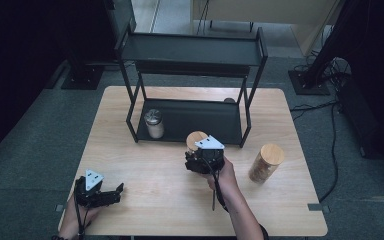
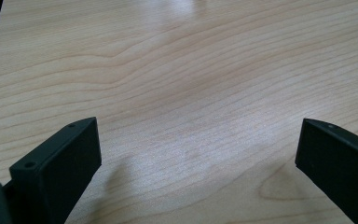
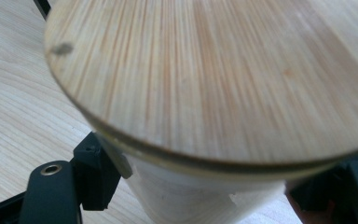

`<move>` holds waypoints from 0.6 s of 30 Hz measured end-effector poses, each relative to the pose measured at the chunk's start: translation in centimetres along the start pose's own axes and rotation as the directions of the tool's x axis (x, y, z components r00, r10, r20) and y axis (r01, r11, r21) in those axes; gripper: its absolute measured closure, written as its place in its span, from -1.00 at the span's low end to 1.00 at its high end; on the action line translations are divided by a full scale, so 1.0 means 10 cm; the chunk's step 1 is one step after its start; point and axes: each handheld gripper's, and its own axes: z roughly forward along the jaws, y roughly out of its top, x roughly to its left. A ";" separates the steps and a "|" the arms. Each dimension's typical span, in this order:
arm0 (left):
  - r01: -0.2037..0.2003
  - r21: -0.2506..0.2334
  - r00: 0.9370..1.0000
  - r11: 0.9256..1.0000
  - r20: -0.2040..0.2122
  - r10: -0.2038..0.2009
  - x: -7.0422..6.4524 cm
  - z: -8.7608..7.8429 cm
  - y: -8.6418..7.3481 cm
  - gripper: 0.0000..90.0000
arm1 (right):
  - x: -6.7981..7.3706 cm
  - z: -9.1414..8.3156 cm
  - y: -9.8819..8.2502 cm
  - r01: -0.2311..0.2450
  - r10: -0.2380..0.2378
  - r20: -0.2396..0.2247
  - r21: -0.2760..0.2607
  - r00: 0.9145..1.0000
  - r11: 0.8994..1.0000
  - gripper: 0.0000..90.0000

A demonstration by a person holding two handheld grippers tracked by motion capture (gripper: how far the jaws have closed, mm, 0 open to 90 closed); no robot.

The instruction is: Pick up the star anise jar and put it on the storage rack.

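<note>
R gripper [image 1: 204,159] is clamping the jar [image 1: 196,140] w/ bamboo lid, just in front of the rack [image 1: 190,120]; jar's axis is standing upright, jaws gripping its body below the lid. L gripper [image 1: 111,194] is idling well apart at table [image 1: 145,170] edge, jaws spread, nothing between.

Round bamboo lid [image 3: 223,74] of the pale glass jar cut off at the top and right edges of the right gripper view, blurred up close. Jar body [image 3: 182,196] mostly hidden under that lid; in the high view, screened by the right gripper [image 1: 203,156]. Small dark round object [image 1: 229,100] behind the black metal shelf rack [image 1: 190,50], too small to identify.
</note>
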 end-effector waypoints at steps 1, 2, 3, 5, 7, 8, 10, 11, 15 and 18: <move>0.000 -0.001 1.000 1.000 0.000 0.000 0.00 0.00 0.00 -0.99 | 0.01 0.01 0.01 0.000 0.000 0.000 0.002 1.000 1.000 -0.44; -0.001 0.000 1.000 1.000 0.000 0.001 0.00 0.00 0.00 -0.99 | 0.01 0.01 0.02 0.003 -0.003 -0.001 0.002 1.000 1.000 -0.44; -0.001 -0.001 1.000 1.000 0.000 0.001 0.00 0.00 0.00 -0.99 | 0.02 0.02 0.04 0.003 -0.003 -0.001 0.002 1.000 1.000 -0.44; -0.001 -0.001 1.000 1.000 0.000 0.001 0.00 0.00 0.00 -0.99 | 0.03 0.02 0.07 0.004 -0.004 -0.003 -0.002 1.000 1.000 -0.44; -0.001 -0.001 1.000 1.000 0.001 0.001 0.00 0.00 0.00 -0.99 | 0.03 0.03 0.10 0.002 -0.002 -0.003 -0.004 1.000 1.000 -0.44; -0.001 -0.001 1.000 1.000 0.000 0.001 0.00 0.00 0.00 -0.99 | 0.04 0.03 0.12 0.003 -0.003 -0.002 -0.003 1.000 1.000 -0.44; -0.001 -0.001 1.000 1.000 0.000 0.001 0.00 0.00 0.00 -0.99 | 0.04 0.05 0.15 0.005 -0.005 -0.002 -0.004 1.000 1.000 -0.44; -0.001 -0.002 1.000 1.000 0.000 0.001 0.00 0.00 0.00 -0.99 | 0.04 0.06 0.16 0.005 -0.005 -0.001 -0.002 1.000 1.000 -0.44; 0.000 -0.001 1.000 1.000 -0.004 0.000 0.00 0.00 0.00 -0.99 | 0.05 0.09 0.21 0.005 -0.005 -0.001 -0.002 1.000 1.000 -0.44; 0.000 -0.001 1.000 1.000 -0.003 0.000 0.00 0.00 0.00 -0.99 | 0.05 0.12 0.24 0.000 0.000 0.000 -0.002 1.000 1.000 -0.44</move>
